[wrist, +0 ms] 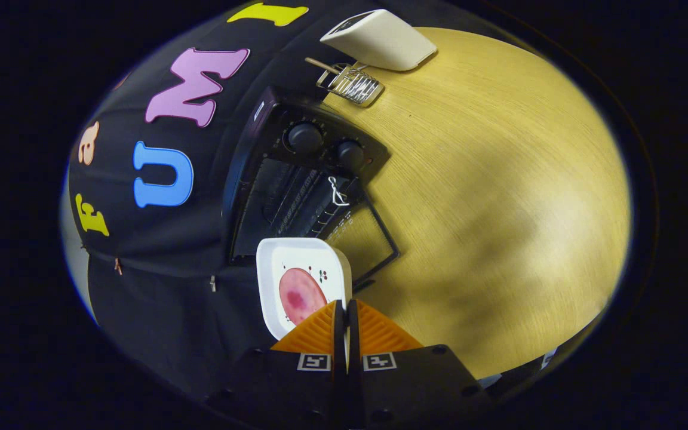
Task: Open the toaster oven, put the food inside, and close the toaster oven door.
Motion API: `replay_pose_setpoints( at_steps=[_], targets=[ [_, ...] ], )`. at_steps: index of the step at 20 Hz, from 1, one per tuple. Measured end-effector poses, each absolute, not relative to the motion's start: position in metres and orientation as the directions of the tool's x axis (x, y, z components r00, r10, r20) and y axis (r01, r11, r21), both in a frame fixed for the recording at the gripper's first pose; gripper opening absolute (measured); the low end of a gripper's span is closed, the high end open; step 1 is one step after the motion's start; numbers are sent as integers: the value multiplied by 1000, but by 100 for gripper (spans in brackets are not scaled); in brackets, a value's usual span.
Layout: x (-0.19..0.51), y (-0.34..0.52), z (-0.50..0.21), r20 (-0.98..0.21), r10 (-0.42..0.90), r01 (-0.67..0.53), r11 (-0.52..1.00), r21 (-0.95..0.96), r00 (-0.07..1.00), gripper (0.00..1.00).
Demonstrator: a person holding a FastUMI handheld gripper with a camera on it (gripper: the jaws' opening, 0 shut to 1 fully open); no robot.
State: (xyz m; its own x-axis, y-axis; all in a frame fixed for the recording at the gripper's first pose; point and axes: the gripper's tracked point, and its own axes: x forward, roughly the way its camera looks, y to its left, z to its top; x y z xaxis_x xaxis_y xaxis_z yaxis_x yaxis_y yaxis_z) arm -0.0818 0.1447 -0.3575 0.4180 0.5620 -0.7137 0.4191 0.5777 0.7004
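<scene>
Gripper at lower centre of the frame, its 2 fingers pressed together on the rim of a white dish that holds a round pink slice of food. Dish sits just ahead of the fingers, in front of the black toaster oven at centre frame, whose glass door lies dropped open onto the yellow wood-grain table. Upper frame: small wire rack beside a white appliance, both beyond the oven.
</scene>
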Motion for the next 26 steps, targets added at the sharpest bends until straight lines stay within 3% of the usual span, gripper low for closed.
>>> replay_pose_setpoints(
  at_steps=[11, 17, 26],
  targets=[
    [-10, 200, -393, -775, 324, 654, 415, 632, 543, 5],
    [13, 218, -410, -808, 223, 760, 275, 589, 545, 5],
    [40, 233, -417, -825, 123, 810, 159, 565, 552, 5]
  ],
)
